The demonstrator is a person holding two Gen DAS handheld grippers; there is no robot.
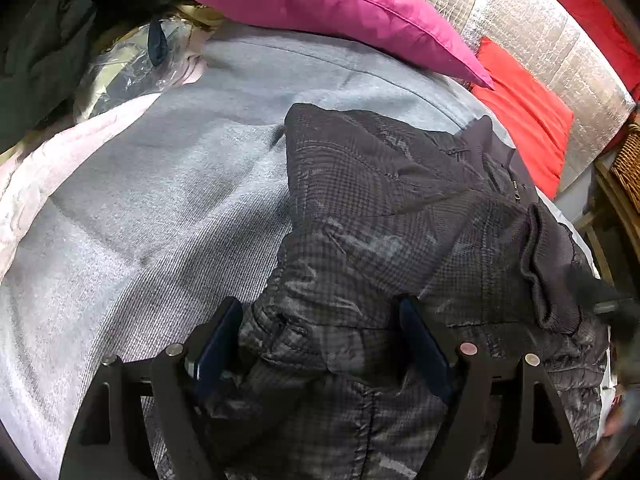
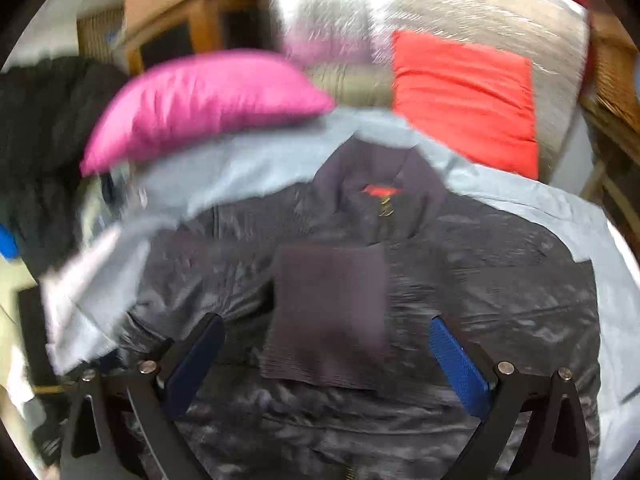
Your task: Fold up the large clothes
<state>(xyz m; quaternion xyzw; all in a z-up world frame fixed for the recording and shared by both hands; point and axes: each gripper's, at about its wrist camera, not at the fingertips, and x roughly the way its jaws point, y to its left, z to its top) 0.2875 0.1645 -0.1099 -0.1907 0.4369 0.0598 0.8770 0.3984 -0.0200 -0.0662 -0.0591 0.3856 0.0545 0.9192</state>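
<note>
We see one container only: a wicker basket at three o'clock in the left wrist view, its contents hidden from us.

The dark checked jacket lies on the bed's grey cover, filling the lower right half of that view. Its quilted fabric is shiny and rumpled, one sleeve is folded across the body, and a ribbed cuff sits at four o'clock. In the right wrist view, which is smeared by motion, the jacket lies spread below the lens with its collar toward twelve o'clock, and a ribbed dark panel rests on its middle.

The left gripper has its jaws spread, with a bunched fold of jacket between them; we cannot tell whether the pads press on it. The right gripper has its jaws spread wide above the ribbed panel, pinching nothing.

Only the right view shows the small red mark inside the collar. Only the left view shows crumpled clear plastic at ten o'clock and a pale pink cloth at nine o'clock. Both show the magenta pillow at twelve o'clock, the red cushion at two o'clock, and the silvery padding behind them.
</note>
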